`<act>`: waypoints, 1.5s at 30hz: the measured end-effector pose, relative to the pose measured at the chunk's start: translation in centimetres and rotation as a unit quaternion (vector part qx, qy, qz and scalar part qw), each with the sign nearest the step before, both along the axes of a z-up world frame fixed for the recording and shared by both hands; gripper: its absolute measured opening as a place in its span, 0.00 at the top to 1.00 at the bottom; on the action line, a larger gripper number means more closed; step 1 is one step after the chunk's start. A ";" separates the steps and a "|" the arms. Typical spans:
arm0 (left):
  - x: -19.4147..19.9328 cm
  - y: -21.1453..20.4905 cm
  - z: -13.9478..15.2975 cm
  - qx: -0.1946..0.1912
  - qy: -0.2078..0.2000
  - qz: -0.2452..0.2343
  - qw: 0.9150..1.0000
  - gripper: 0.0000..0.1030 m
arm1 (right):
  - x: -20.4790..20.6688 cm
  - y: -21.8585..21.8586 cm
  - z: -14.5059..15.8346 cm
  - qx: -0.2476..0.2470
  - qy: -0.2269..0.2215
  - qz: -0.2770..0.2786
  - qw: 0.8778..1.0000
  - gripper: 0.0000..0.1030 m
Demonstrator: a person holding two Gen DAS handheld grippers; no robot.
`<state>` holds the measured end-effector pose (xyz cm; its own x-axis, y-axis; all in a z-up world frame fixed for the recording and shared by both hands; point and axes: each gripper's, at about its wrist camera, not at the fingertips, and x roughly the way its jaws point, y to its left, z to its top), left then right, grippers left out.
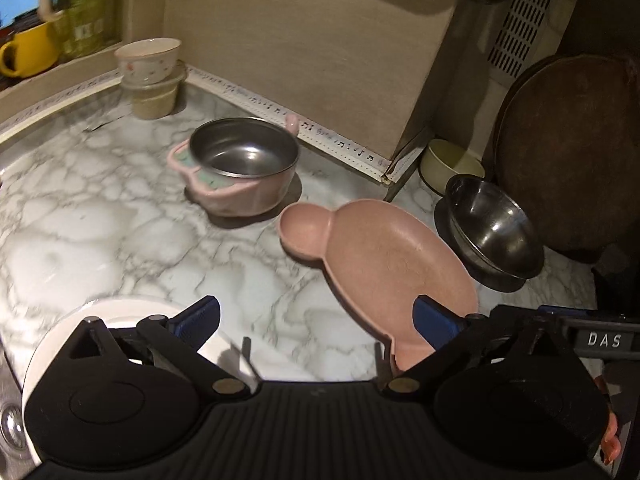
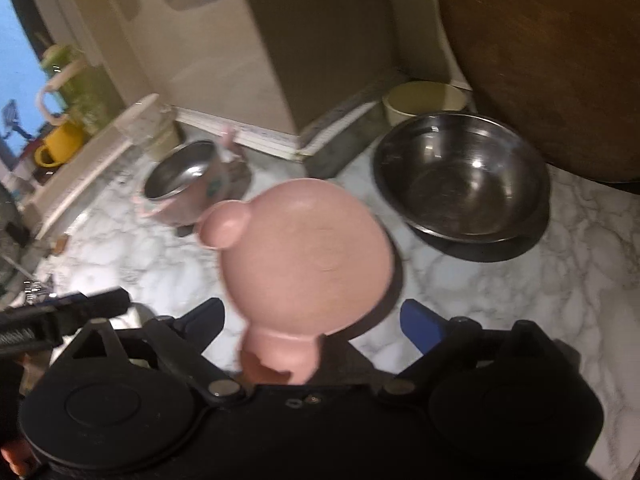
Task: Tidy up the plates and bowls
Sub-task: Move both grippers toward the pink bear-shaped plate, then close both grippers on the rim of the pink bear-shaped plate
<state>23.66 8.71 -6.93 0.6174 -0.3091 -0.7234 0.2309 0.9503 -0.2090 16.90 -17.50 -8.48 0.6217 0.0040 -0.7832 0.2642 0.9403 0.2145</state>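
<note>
Both tools spread wide over a marble worktop (image 1: 120, 216) of plates and bowls.

At the far left of the left wrist view two cups (image 1: 150, 76) stand stacked in the corner, and a white plate (image 1: 120, 312) lies near, under the left tool (image 1: 316, 320), whose fingers stand wide apart with nothing between them. Toward the middle a steel bowl (image 1: 244, 152) sits in a pink holder (image 1: 224, 192). Right of it is the pink bear-shaped plate (image 1: 384, 264); in the right wrist view this plate (image 2: 308, 256) lies between the wide-spread fingers of the right tool (image 2: 312, 316), touching neither, and whether it rests on the worktop I cannot tell. Farther right a second steel bowl (image 2: 460, 180) sits on a dark mat, with a cream bowl (image 2: 424, 100) behind it and a round wooden board (image 2: 552, 64) leaning at the far right.
</note>
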 end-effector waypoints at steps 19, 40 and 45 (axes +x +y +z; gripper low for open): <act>9.0 -5.0 -5.6 0.035 0.071 0.020 0.997 0.05 | 5.0 -4.6 -5.8 0.011 0.061 -0.033 0.998 0.39; 8.7 -6.6 -6.6 0.056 0.090 -0.007 0.994 0.86 | 5.3 -4.3 -6.0 0.027 0.071 -0.032 0.997 0.88; 8.2 -6.3 -6.3 0.052 0.095 -0.002 0.994 0.88 | 4.7 -4.0 -5.6 0.028 0.063 -0.032 0.997 0.88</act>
